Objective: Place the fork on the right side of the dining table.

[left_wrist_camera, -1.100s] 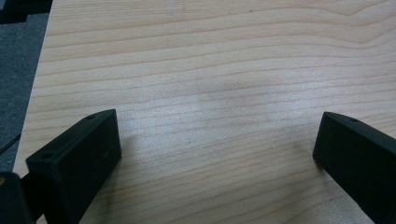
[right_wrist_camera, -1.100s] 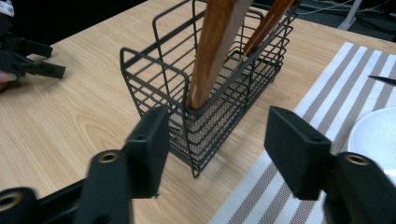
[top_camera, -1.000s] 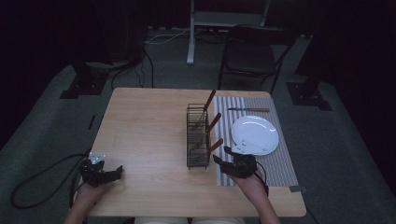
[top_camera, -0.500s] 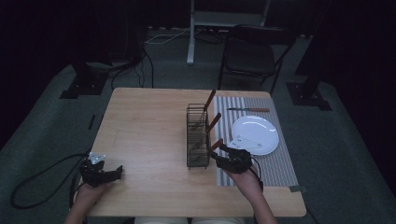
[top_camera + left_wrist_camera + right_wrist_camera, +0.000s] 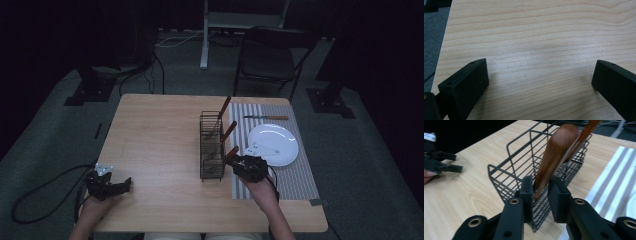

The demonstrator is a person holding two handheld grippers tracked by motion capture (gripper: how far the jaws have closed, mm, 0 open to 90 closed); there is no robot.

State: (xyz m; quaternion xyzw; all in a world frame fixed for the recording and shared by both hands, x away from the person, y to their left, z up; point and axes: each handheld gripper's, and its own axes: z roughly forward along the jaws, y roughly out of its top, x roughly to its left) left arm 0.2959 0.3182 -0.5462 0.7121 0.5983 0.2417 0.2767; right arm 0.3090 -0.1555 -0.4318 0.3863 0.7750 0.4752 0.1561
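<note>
Forward toward the wire basket went the right tongs; left tongs idle on the surface. Left gripper view: gaping, empty. Right gripper view: right tongs barely parted around the wooden-handled utensil in the basket; snagging wire could tip it

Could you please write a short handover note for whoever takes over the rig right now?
Right gripper: fingers on either side of a wooden handle standing in the wire basket; a small gap shows, so the grip is unconfirmed.
Left gripper: open over bare table at the near left edge, holding nothing.
Two more handles stand in the basket. A knife and a white plate lie on the striped mat.
Left: grasp and move the handle, apparently.
</note>
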